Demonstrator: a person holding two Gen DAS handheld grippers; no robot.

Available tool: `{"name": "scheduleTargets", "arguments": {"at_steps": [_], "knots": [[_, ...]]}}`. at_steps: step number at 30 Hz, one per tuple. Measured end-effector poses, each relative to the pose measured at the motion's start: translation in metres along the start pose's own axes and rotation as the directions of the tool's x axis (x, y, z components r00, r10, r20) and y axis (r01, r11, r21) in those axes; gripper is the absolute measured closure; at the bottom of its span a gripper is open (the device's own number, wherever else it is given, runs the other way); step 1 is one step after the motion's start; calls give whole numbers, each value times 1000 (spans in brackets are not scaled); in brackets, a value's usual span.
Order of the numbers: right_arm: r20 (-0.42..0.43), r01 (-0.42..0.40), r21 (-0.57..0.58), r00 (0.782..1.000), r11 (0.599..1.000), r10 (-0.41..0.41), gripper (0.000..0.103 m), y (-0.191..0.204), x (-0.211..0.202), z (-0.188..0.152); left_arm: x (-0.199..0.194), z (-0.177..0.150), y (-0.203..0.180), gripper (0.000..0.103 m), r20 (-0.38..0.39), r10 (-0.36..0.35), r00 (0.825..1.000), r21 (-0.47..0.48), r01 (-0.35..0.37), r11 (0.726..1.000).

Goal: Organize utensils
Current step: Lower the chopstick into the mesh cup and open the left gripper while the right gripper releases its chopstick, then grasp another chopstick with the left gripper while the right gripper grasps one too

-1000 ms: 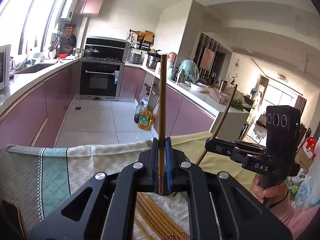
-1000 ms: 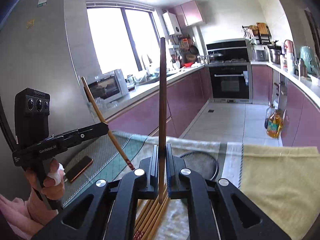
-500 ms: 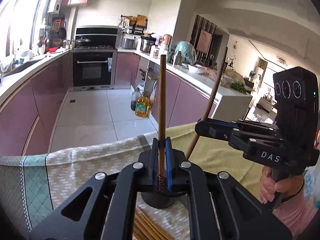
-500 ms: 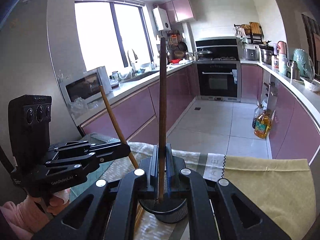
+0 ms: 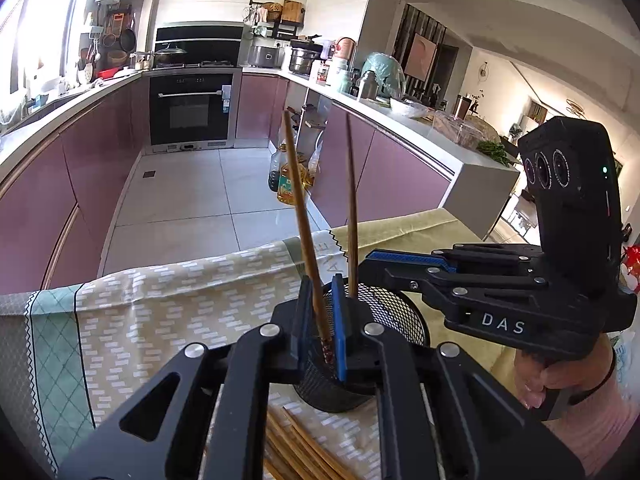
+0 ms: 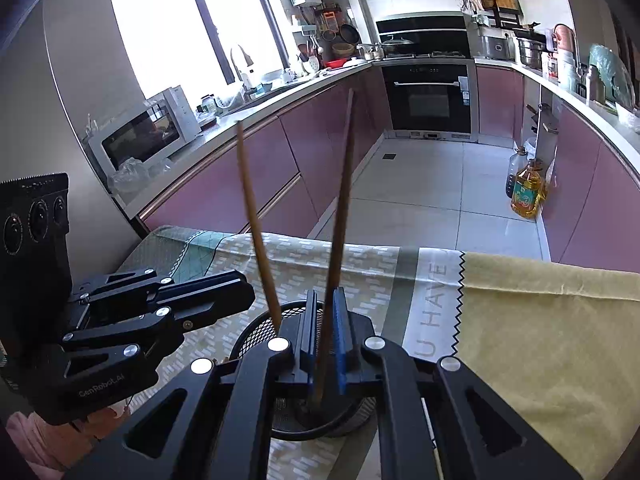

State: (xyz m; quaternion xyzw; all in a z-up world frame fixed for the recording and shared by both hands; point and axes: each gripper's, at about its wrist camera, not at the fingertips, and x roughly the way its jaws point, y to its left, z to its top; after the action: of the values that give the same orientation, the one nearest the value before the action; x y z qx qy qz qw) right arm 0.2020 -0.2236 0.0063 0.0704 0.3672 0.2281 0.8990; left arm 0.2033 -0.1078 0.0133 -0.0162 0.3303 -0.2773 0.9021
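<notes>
A black mesh cup (image 5: pixel 394 314) (image 6: pixel 256 332) stands on the tablecloth under both grippers. My left gripper (image 5: pixel 322 294) (image 6: pixel 248 292) is over its left rim, jaws opening. A brown chopstick (image 5: pixel 303 216) (image 6: pixel 251 216) leans loose between the pads, its lower end in the cup. My right gripper (image 6: pixel 324 302) (image 5: pixel 370 264) is over the cup from the other side, jaws opening too. Its chopstick (image 6: pixel 341 208) (image 5: pixel 351 208) tilts free between the pads, tip down in the cup. Several more chopsticks (image 5: pixel 304 452) lie on the cloth in front of the cup.
The patterned tablecloth (image 5: pixel 168 304) gives way to a yellow cloth (image 6: pixel 540 320) on the right. The table's far edge drops to the tiled kitchen floor, with oil bottles (image 6: pixel 526 194) there. A hand (image 5: pixel 560 376) holds the right gripper's grip.
Both grippers came down and forward over the mesh cup. Their jaws have parted slightly, and the two upright chopsticks now lean loose with their ends in the cup.
</notes>
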Motion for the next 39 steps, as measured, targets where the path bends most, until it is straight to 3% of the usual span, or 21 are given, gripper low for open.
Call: {"name": "scheduleTargets", "arguments": {"at_steps": [8,12,14,18,23,27,39], "knots": [[90,9,15,996,1000,-10,77,1,-24,-11,-27,-17,12,77,67,71,995,-23,-70,997],[143,-41,-27,989,999,44,71,17,-52,-28,-55,-35,20,63,111,125,986,-20,-124,992],[144,-65,-67,987,996,74,65,30,-62,-39,-67,-47,25,62,109,163,981,-19,-161,987],[83,-81,-136,992,987,92,64,52,-62,-67,-78,-76,39,60,53,209,977,-24,-208,978],[-57,-76,-122,996,990,70,64,59,-28,-107,-73,-119,48,60,-62,235,970,-11,-236,972],[-122,-50,-107,992,993,37,64,60,-6,-127,-66,-147,47,60,-120,234,965,9,-235,972],[-186,-6,-122,982,993,-16,66,69,11,-145,-57,-174,38,60,-199,227,953,13,-229,973]]}}
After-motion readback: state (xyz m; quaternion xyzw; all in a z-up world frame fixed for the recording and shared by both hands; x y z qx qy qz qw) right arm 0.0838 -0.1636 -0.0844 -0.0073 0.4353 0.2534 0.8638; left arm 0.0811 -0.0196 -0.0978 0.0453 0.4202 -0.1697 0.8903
